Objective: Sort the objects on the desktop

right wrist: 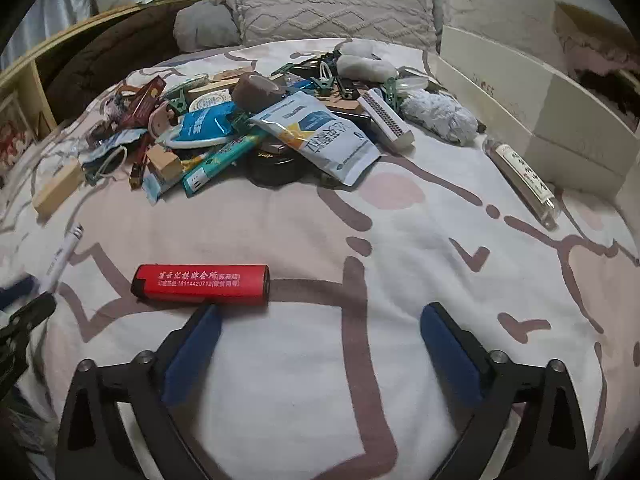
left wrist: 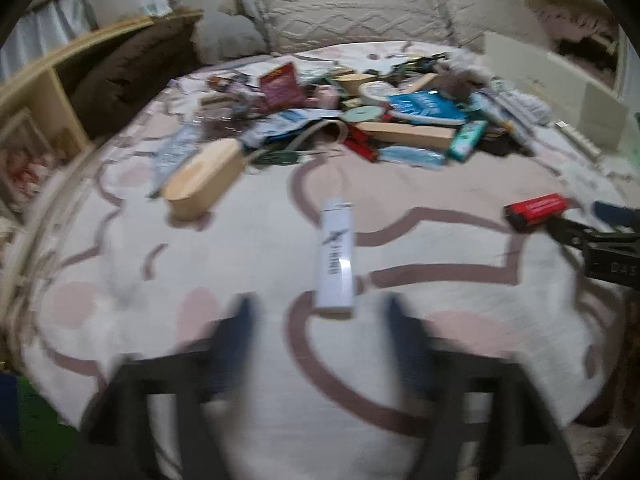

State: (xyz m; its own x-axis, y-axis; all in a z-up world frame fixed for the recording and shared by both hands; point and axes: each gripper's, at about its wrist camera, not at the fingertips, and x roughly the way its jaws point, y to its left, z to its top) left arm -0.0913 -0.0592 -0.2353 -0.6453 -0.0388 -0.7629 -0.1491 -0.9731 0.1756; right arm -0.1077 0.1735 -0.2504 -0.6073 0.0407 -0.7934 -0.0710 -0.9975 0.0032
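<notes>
A white lighter (left wrist: pixel 335 255) lies on the patterned bedsheet just ahead of my left gripper (left wrist: pixel 318 312), which is open and empty; this view is blurred. A red lighter (right wrist: pixel 202 281) lies on the sheet just ahead of the left finger of my right gripper (right wrist: pixel 320 318), which is open and empty. The red lighter also shows at the right of the left wrist view (left wrist: pixel 536 209), beside my right gripper (left wrist: pixel 600 236). The white lighter shows at the left edge of the right wrist view (right wrist: pixel 60 258). A pile of mixed objects (right wrist: pixel 256 128) lies further back.
A wooden block (left wrist: pixel 204 178) lies left of the pile. A white box (right wrist: pixel 536 108) stands at the right, with a long clear tube (right wrist: pixel 524 180) in front of it. A fluffy duster head (right wrist: pixel 438 114) lies by the pile. A pillow (right wrist: pixel 332 4) and a brown blanket (left wrist: pixel 132 68) lie behind.
</notes>
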